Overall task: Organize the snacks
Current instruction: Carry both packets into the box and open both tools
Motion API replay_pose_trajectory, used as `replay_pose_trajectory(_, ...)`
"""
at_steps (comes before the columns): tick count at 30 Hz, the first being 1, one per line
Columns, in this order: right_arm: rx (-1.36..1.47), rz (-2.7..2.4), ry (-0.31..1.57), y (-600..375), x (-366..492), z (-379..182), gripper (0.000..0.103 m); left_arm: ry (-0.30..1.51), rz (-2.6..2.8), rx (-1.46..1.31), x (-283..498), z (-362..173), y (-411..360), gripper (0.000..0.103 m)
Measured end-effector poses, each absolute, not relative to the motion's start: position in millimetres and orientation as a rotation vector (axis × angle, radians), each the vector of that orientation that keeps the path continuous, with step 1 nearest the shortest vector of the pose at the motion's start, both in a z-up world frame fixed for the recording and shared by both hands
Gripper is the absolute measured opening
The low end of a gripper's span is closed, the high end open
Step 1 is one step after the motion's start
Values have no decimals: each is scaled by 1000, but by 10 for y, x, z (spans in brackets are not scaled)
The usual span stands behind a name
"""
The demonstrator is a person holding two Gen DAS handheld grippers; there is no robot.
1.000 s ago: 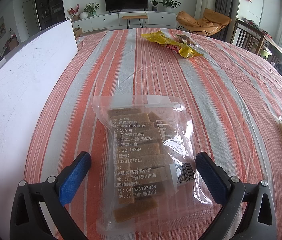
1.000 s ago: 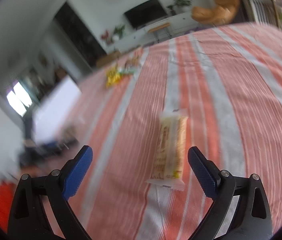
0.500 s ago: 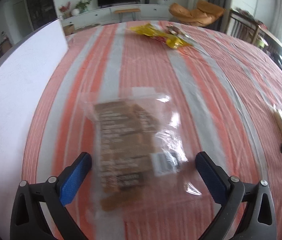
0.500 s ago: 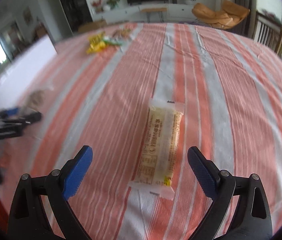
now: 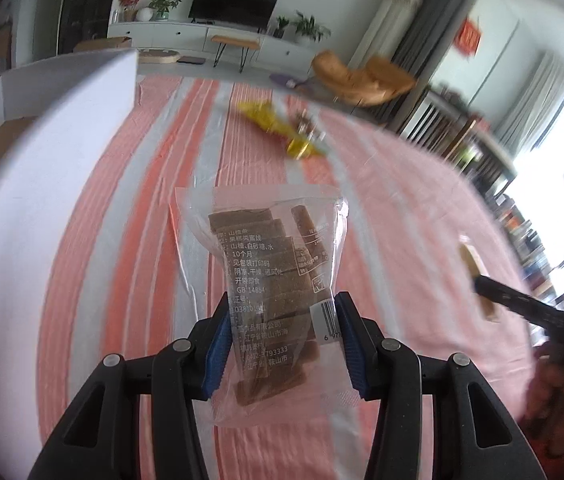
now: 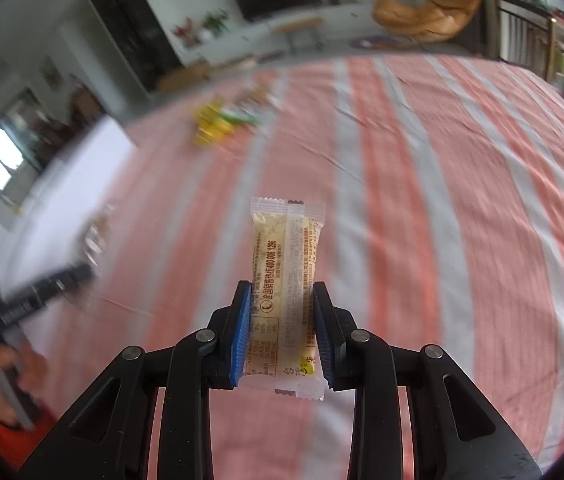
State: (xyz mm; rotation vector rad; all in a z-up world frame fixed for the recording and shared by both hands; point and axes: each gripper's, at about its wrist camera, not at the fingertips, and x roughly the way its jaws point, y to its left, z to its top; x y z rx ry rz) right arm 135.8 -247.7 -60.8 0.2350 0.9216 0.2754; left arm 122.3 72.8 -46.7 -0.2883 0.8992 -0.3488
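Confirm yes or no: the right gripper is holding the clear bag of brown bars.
No, the right gripper is shut on a slim yellow snack packet; the clear bag of brown bars is in the left gripper.

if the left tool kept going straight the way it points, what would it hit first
Probably the striped tablecloth just past the clear bag of brown bars that the left tool grips; the yellow wrappers lie farther on. Depth is uncertain.

Two close wrist views, shared striped tablecloth (image 5: pixel 153 208)
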Motion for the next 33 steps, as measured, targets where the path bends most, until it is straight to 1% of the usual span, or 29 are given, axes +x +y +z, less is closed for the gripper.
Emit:
replay_pose_trajectory(3, 235, 369, 866, -2140, 1373, -243, 31, 833, -357, -342, 1073, -109, 1090, 48)
replay_pose_trajectory(5, 223, 443, 833, -1810, 1399, 15, 31, 794, -307, -332, 1002, 123, 1475, 49)
replay_pose_trajectory(8, 194, 584, 789, -1139, 1458, 389, 31, 769, -175, -308, 941, 288, 2097, 49)
replay_pose_trajectory(12, 146, 767, 775, -74, 1501, 656, 31, 787, 14, -315, 817, 276, 2927, 49)
replay_pose_trajectory(16, 78, 892, 811, 958, 1532, 641, 31, 854, 205, -250, 722, 30, 3458, 51)
replay_pose_trajectory(17, 77, 915, 830, 1127, 1557, 591, 32, 883, 244, -236, 714, -59, 3540, 57)
replay_pose_trajectory(18, 80, 949, 858, 1364, 1584, 508, 35, 894, 263, -233, 686, -127, 3597, 71)
replay_pose_trajectory(19, 74, 959, 885, 1519, 1608, 431, 39, 898, 276, -236, 677, -169, 3635, 80)
replay_pose_trajectory(20, 62, 957, 912, 1628, 1628, 355, 60, 889, 300, -242, 629, -189, 3678, 89)
replay_pose_trajectory(21, 56, 952, 926, 1668, 1647, 294, 73, 859, 324, -252, 557, -173, 3707, 91)
replay_pose_trajectory(22, 61, 950, 923, 1655, 1626, 254, 74, 830, 343, -264, 494, -144, 3724, 92)
replay_pose_trajectory(23, 70, 947, 906, 1574, 1594, 224, 75, 800, 358, -281, 435, -108, 3740, 96)
replay_pose_trajectory(24, 67, 941, 891, 1475, 1569, 207, 80, 781, 367, -295, 432, -79, 3770, 99)
replay_pose_trajectory(29, -24, 768, 817, 558, 1532, -50, 86, 680, 304, -404, 352, 172, 3558, 99)
replay_pose_trajectory(31, -66, 639, 824, 11, 1558, -310, 86, 656, 247, -408, 357, 318, 3327, 99)
replay_pose_trajectory(33, -96, 486, 875, -556, 1617, -601, 86, 641, 171, -384, 381, 442, 2957, 99)
